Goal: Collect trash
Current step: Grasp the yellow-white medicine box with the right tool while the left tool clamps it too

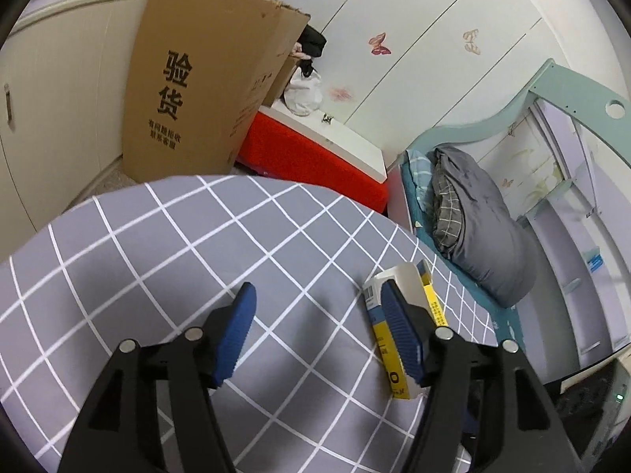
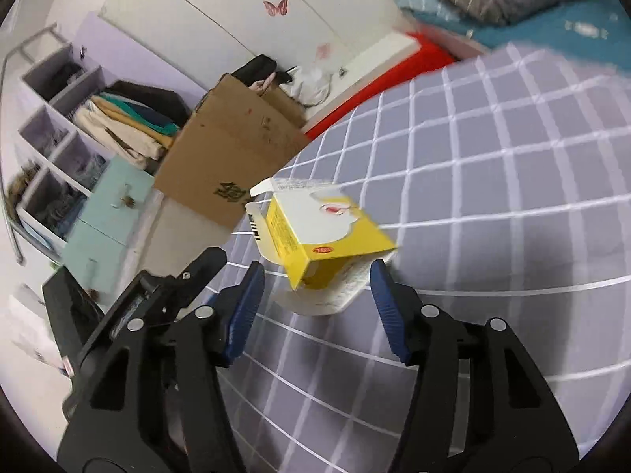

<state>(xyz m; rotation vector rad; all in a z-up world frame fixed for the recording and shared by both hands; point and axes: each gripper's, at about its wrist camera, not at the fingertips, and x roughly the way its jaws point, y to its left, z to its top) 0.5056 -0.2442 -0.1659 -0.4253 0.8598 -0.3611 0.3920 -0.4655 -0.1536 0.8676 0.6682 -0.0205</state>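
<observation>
Left gripper point(image 1: 317, 307) jaws apart, nothing between them; yellow-and-white carton point(image 1: 410, 287) lies just outside its right finger on the grey checked cloth point(image 1: 157, 244). Right gripper point(image 2: 315, 287) also spread, not pinching; the same carton point(image 2: 323, 232), flaps open, sits just ahead of its tips, tilted. Beyond: cardboard box point(image 1: 189, 90), red cooler point(image 1: 307, 157), grey pillow point(image 1: 477, 232).

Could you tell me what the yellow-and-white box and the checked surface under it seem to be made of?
Yellow-and-white box: apparently thin printed cardboard with a slight sheen; its open end flap folds flat. Checked surface: likely matte woven cloth, grey with white grid lines, though blur hides any weave.
</observation>
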